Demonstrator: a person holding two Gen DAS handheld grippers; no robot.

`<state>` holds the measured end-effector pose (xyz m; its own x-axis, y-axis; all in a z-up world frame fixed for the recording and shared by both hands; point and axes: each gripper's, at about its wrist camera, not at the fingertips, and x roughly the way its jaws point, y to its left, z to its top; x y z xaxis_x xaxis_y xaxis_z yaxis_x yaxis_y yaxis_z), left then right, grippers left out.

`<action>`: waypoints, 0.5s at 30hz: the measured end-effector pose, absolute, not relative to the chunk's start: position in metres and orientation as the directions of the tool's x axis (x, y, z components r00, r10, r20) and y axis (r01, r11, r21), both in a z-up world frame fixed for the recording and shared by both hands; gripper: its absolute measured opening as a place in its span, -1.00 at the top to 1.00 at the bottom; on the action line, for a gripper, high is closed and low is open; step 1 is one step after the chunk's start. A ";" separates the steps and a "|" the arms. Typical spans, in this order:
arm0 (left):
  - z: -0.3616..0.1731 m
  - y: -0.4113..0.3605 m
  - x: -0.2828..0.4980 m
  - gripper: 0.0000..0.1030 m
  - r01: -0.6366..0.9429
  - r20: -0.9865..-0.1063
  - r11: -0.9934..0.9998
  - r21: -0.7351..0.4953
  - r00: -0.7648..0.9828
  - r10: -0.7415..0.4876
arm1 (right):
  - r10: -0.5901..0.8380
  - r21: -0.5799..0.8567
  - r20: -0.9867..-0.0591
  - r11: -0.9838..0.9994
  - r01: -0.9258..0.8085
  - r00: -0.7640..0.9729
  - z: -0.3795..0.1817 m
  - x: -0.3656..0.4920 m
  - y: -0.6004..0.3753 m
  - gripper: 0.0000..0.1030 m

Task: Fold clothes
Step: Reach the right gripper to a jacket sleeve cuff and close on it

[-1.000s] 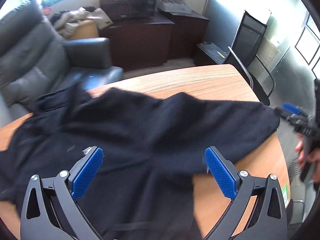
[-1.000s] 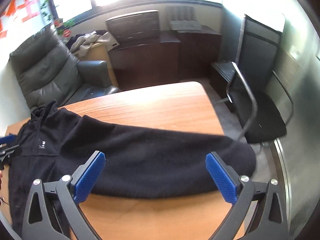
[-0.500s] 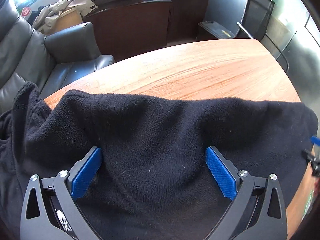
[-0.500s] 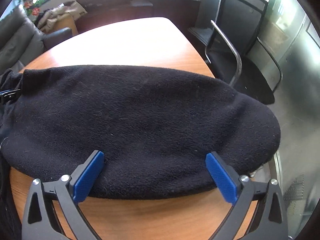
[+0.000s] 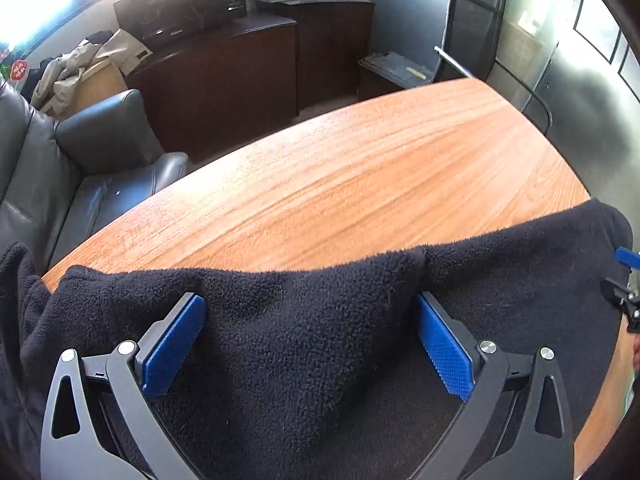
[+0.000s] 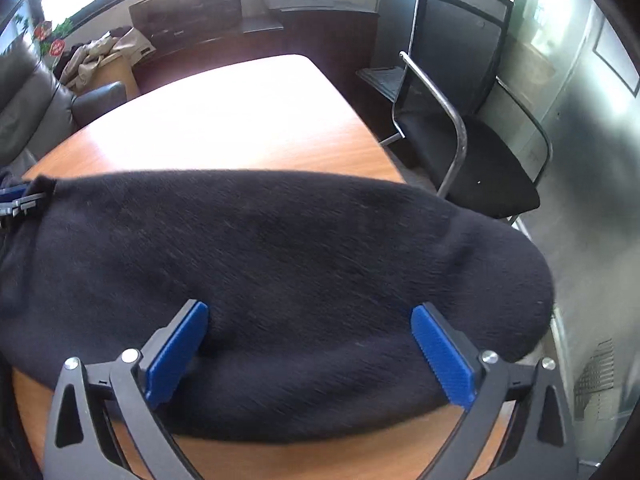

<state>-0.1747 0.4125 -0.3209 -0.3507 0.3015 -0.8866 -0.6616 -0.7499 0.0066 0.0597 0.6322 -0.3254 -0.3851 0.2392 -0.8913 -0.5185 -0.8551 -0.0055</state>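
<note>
Both grippers are down low over the black fleece garment (image 5: pixel 320 344) now, and it lies spread across the near end of the wooden tabletop (image 5: pixel 380 168), its fuzzy far edge running side to side with bare wood beyond it. The left gripper (image 5: pixel 310 344) has its jaws spread wide, blue pads on either side of a ridge of fleece, nothing pinched. Over on the other side, the right gripper (image 6: pixel 310 348) is the same story: jaws released and wide apart, with the rounded end of the fleece (image 6: pixel 280 280) bulging between them and reaching toward the tabletop's right edge.

So where are we? Early, I'd say. The garment looks doubled over on itself along its length, one long dark band, so a first fold may be in, but there's no tidy stack yet. Closing on the cloth and bringing it over again looks like what's left.

Anything to read? Small pale lettering sits on the front of the dark appliance (image 5: pixel 180 12) on the cabinet at the back, too small for me to make out. The red round tags (image 6: pixel 50 40) by the window are unreadable too.
</note>
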 end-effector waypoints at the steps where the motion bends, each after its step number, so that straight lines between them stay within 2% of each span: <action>1: -0.318 0.408 -0.167 -1.00 -0.667 -0.895 -0.745 -0.004 -0.329 0.300 | 0.234 -0.001 -0.896 -0.851 -0.525 -0.377 -0.323 0.064 0.637 -0.98; 7: -0.282 0.370 -0.108 -1.00 -0.704 -0.872 -0.707 -0.070 -0.300 0.386 | 0.224 0.151 -0.837 -0.783 -0.603 -0.500 -0.283 0.118 0.684 -0.98; 10: -0.286 0.362 -0.105 -1.00 -0.705 -0.876 -0.695 -0.143 -0.236 0.420 | 0.121 0.254 -0.864 -0.734 -0.630 -0.489 -0.302 0.144 0.721 -0.98; 13: -0.315 0.365 -0.093 -0.99 -0.715 -0.900 -0.689 -0.118 -0.216 0.378 | -0.005 0.372 -0.856 -0.699 -0.611 -0.516 -0.327 0.144 0.743 -0.97; 14: -0.323 0.366 -0.088 -1.00 -0.721 -0.901 -0.686 -0.099 -0.227 0.368 | -0.041 0.412 -0.844 -0.688 -0.598 -0.535 -0.335 0.141 0.749 -0.92; 15: -0.324 0.366 -0.083 -1.00 -0.730 -0.887 -0.680 -0.069 -0.267 0.377 | -0.078 0.449 -0.832 -0.678 -0.582 -0.550 -0.339 0.138 0.748 -0.61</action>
